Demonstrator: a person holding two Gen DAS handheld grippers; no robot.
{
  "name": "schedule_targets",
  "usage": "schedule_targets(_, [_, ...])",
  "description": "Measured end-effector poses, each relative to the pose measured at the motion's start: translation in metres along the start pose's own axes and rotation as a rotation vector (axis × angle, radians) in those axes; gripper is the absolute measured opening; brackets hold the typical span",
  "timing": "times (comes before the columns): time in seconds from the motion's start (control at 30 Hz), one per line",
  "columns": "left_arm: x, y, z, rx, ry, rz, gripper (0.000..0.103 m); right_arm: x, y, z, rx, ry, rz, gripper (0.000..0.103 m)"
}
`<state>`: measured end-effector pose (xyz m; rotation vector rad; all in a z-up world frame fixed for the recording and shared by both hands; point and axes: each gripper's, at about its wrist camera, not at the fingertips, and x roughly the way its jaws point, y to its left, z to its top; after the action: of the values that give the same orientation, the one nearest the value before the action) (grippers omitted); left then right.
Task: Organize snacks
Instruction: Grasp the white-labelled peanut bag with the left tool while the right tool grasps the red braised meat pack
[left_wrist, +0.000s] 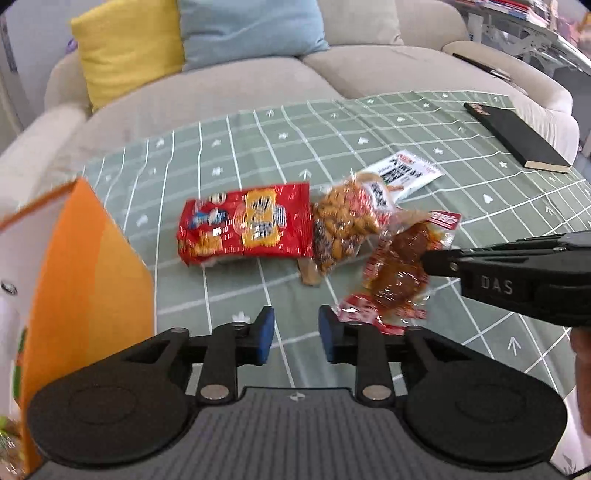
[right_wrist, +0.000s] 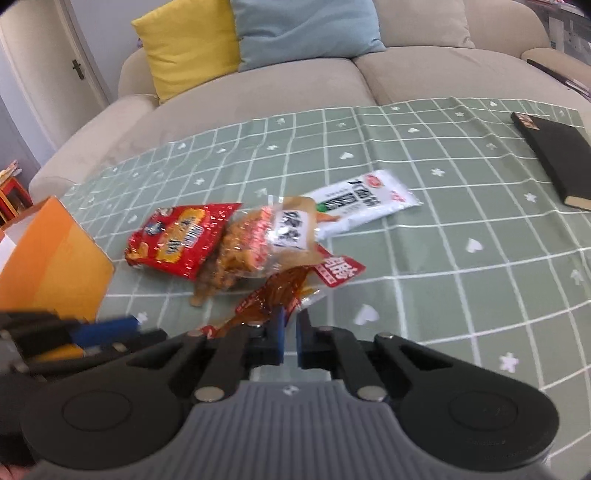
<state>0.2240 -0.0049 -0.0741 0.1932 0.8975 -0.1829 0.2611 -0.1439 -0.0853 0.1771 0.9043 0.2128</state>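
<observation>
Several snack packets lie together on the green checked tablecloth (left_wrist: 369, 122): a red cracker bag (left_wrist: 243, 225) (right_wrist: 177, 240), a clear bag of peanuts (left_wrist: 343, 229) (right_wrist: 251, 247) and a white packet (left_wrist: 402, 173) (right_wrist: 365, 206). Nearest to me is a clear packet of brown spiced meat with red labels (left_wrist: 399, 273) (right_wrist: 280, 291). My right gripper (right_wrist: 291, 338) (left_wrist: 426, 262) is shut on that packet's near edge. My left gripper (left_wrist: 296, 332) is open just left of the packet, with only tablecloth between its blue pads.
An orange and white box (left_wrist: 85, 266) (right_wrist: 55, 258) stands open at the left edge of the table. A black book (left_wrist: 517, 136) (right_wrist: 554, 155) lies at the far right. Behind the table is a beige sofa (right_wrist: 295, 85) with a yellow and a blue cushion.
</observation>
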Motion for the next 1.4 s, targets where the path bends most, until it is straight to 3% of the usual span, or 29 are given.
schedule_targets(0.07, [-0.004, -0.002, 0.001, 0.015, -0.018, -0.008, 0.042, -0.004, -0.005, 0.001, -0.011, -0.003, -0.017, 0.001])
schedule_targets(0.2, [-0.007, -0.007, 0.000, 0.042, -0.026, -0.035, 0.042, -0.017, -0.013, 0.006, -0.050, -0.012, -0.032, 0.000])
schedule_targets(0.37, [-0.003, -0.009, 0.002, 0.049, -0.034, -0.014, 0.047, -0.025, -0.032, 0.012, -0.118, 0.016, -0.055, 0.000])
schedule_targets(0.47, [0.000, -0.010, 0.004, 0.080, -0.053, 0.032, 0.060, -0.020, -0.047, 0.011, -0.069, 0.033, -0.053, 0.001])
schedule_targets(0.57, [0.006, -0.017, 0.006, 0.158, -0.075, 0.088, 0.063, -0.012, -0.056, 0.007, -0.037, 0.060, -0.056, 0.004])
schedule_targets(0.67, [0.016, -0.027, 0.006, 0.255, -0.101, 0.188, 0.063, -0.009, -0.060, 0.006, -0.014, 0.075, -0.052, 0.011])
schedule_targets(0.7, [0.021, -0.031, 0.006, 0.293, -0.104, 0.224, 0.063, -0.010, -0.061, 0.007, -0.003, 0.074, -0.044, 0.018])
schedule_targets(0.73, [0.025, -0.033, 0.006, 0.324, -0.102, 0.251, 0.063, -0.010, -0.062, 0.008, 0.010, 0.073, -0.033, 0.034])
schedule_targets(0.8, [0.033, -0.038, 0.004, 0.380, -0.111, 0.307, 0.061, -0.011, -0.064, 0.010, 0.038, 0.063, -0.013, 0.047])
schedule_targets(0.93, [0.040, -0.049, -0.001, 0.469, -0.146, 0.346, 0.059, -0.005, -0.062, 0.012, 0.065, 0.073, 0.013, 0.049])
schedule_targets(1.0, [0.044, -0.057, -0.004, 0.514, -0.167, 0.370, 0.054, -0.002, -0.062, 0.011, 0.084, 0.081, 0.024, 0.052])
schedule_targets(1.17, [0.058, -0.070, -0.010, 0.597, -0.192, 0.405, 0.026, 0.001, -0.061, 0.010, 0.095, 0.059, 0.031, 0.051])
schedule_targets(1.2, [0.059, -0.071, -0.011, 0.610, -0.196, 0.406, 0.022, 0.001, -0.062, 0.010, 0.099, 0.053, 0.032, 0.046])
schedule_targets(1.27, [0.062, -0.073, -0.012, 0.613, -0.196, 0.401, 0.002, 0.000, -0.064, 0.009, 0.119, 0.039, 0.032, 0.030])
schedule_targets(1.3, [0.063, -0.073, -0.012, 0.605, -0.194, 0.394, 0.001, 0.000, -0.065, 0.009, 0.126, 0.036, 0.023, 0.021])
schedule_targets(1.4, [0.057, -0.070, -0.011, 0.561, -0.205, 0.383, 0.000, -0.002, -0.064, 0.009, 0.115, 0.031, 0.020, 0.017])
